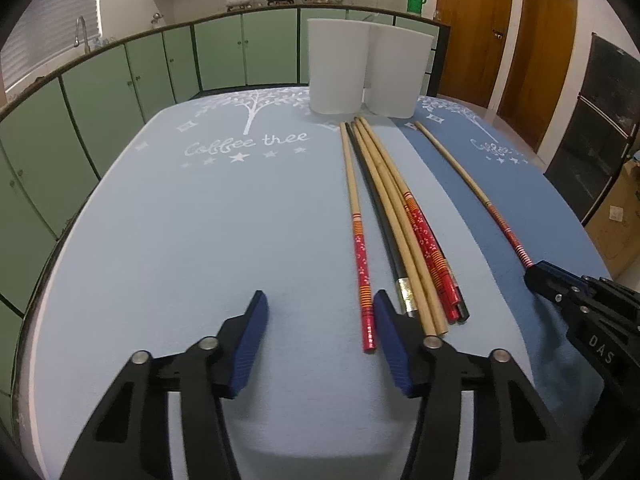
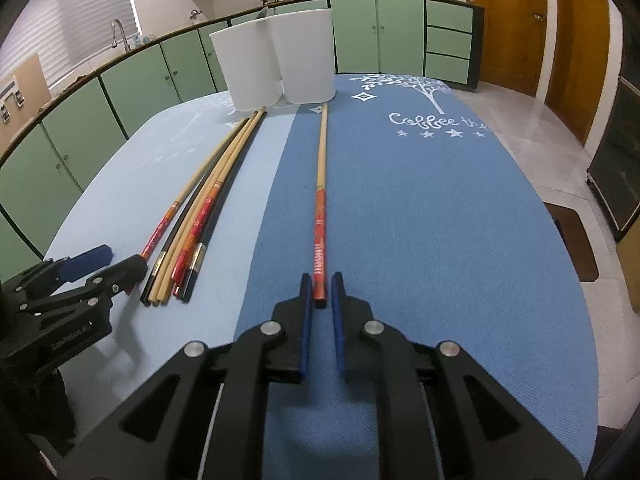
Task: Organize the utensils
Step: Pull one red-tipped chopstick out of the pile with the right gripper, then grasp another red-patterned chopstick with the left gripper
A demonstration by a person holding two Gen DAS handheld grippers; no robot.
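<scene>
Left wrist view: left claw (image 1: 320, 306) stands about half open over the pale blue mat (image 1: 180, 240), nothing between its blue pads (image 1: 250, 344). Its right pad sits just beside the near end of a single red-handled chopstick (image 1: 362, 264); contact cannot be told. Only this view shows the print on the pale mat in full, a white tree over "Coffee tree".

Right of that stick lies the chopstick bundle (image 1: 404, 220): plain bamboo, black with a metal band, and red floral handles, near ends fanned, far tips meeting just before two white containers (image 1: 340, 68) at the far edge of the worktop (image 1: 48, 280). Further right, one lone chopstick (image 1: 472, 188) lies on the dark blue mat (image 1: 452, 168), its striped red handle running to the right claw at the frame's right edge; the grip is hidden there.

Right wrist view: shows what the first does not. The right claw (image 2: 321, 286) is nearly closed, pads a narrow gap apart, with the lone chopstick's red end lying in the gap at the fingertips; the pads look just clear of it. The stick runs straight away, bamboo tip near the right container. The left claw appears at far left, beside the bundle's near ends. The dark mat's own tree print shows only here.
</scene>
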